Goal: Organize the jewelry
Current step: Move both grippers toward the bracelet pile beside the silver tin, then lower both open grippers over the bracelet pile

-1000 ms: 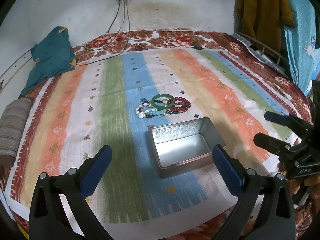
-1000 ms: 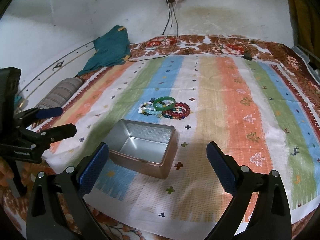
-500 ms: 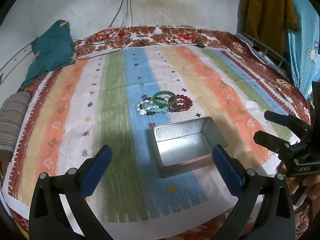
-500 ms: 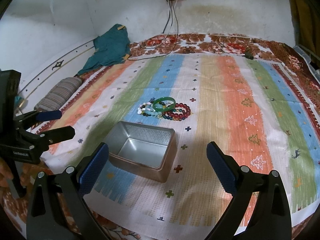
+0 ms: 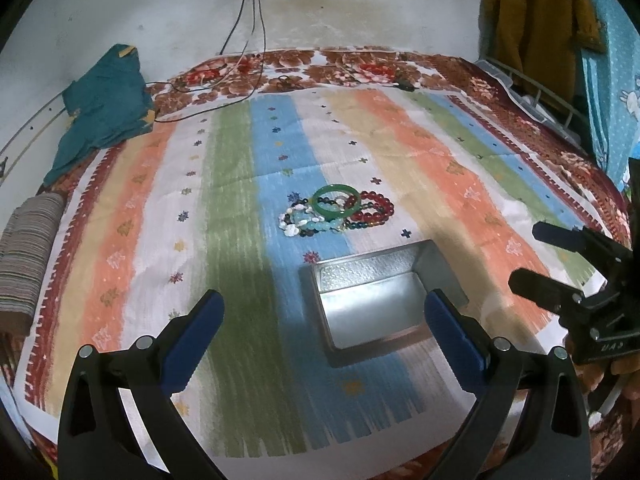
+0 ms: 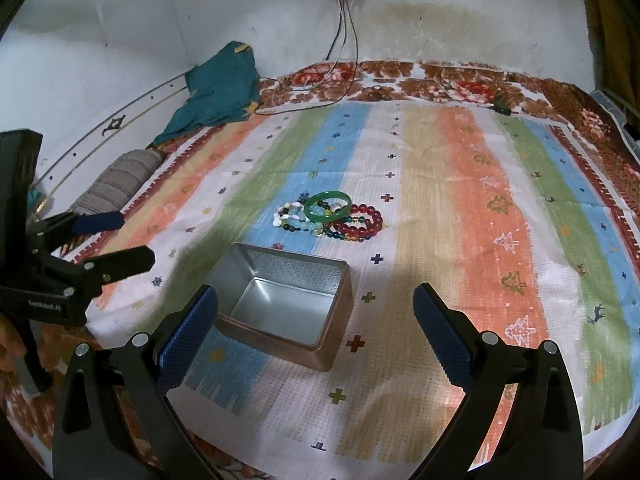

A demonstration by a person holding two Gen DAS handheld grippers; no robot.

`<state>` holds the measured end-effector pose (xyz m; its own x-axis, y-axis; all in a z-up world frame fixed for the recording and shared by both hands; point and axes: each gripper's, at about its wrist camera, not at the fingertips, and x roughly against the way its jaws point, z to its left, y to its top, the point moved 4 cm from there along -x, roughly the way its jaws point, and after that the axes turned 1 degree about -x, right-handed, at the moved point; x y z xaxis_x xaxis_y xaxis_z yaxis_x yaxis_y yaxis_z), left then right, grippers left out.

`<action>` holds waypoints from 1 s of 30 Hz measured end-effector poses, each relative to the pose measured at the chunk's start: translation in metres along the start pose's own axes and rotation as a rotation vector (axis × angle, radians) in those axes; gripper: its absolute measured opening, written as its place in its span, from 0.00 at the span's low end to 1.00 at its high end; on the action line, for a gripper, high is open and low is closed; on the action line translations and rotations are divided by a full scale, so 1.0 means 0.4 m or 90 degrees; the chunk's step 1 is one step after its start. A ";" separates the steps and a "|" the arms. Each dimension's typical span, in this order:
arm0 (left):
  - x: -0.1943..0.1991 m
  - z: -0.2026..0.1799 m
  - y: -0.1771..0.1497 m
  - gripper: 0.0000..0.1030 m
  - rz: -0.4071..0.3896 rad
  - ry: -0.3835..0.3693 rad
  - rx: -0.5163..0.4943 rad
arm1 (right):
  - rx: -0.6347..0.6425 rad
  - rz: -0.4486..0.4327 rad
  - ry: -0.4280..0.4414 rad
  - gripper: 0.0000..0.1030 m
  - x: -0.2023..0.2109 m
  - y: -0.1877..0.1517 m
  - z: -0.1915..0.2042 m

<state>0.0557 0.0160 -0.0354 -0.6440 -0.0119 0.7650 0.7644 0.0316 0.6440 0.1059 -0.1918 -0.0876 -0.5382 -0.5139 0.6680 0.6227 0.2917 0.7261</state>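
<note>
A pile of bracelets lies mid-cloth: a green bangle (image 5: 335,203) (image 6: 327,206) on top, red bead bracelets (image 5: 374,211) (image 6: 360,224) to its right, white and pale-blue bead bracelets (image 5: 300,222) (image 6: 292,218) to its left. An open empty metal tin (image 5: 376,304) (image 6: 282,300) sits just in front of the pile. My left gripper (image 5: 322,330) is open and empty, hovering near the tin. My right gripper (image 6: 316,326) is open and empty, above the tin's right side. Each gripper also shows in the other's view, the right one (image 5: 560,264) and the left one (image 6: 108,240).
A striped cloth (image 5: 460,184) covers a floral bedspread (image 6: 560,96). A teal garment (image 5: 104,104) and a rolled striped cloth (image 5: 28,248) lie at the left edge. Cables (image 5: 248,40) hang from a wall socket onto the bed. Clothes (image 5: 532,20) hang at the right.
Both grippers have drifted slightly forward and lower toward the tin and bracelets. Both stay open; nothing on the cloth has moved.
</note>
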 end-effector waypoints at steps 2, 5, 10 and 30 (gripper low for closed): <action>-0.006 0.005 0.006 0.95 0.002 0.008 -0.003 | 0.005 0.004 0.001 0.96 -0.007 0.003 0.002; -0.019 0.017 0.010 0.95 0.011 0.020 -0.007 | 0.009 0.007 0.001 0.96 -0.018 0.009 0.007; -0.041 0.049 0.023 0.95 0.024 0.038 0.006 | 0.002 0.009 -0.005 0.96 -0.036 0.027 -0.002; -0.135 0.075 0.107 0.95 0.047 0.070 0.019 | -0.023 0.026 -0.030 0.96 -0.105 0.074 -0.045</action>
<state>0.1223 0.0482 -0.0493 -0.5771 -0.1178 0.8081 0.8074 0.0663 0.5862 0.1572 -0.1759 -0.0970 -0.5368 -0.4635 0.7050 0.6648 0.2821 0.6917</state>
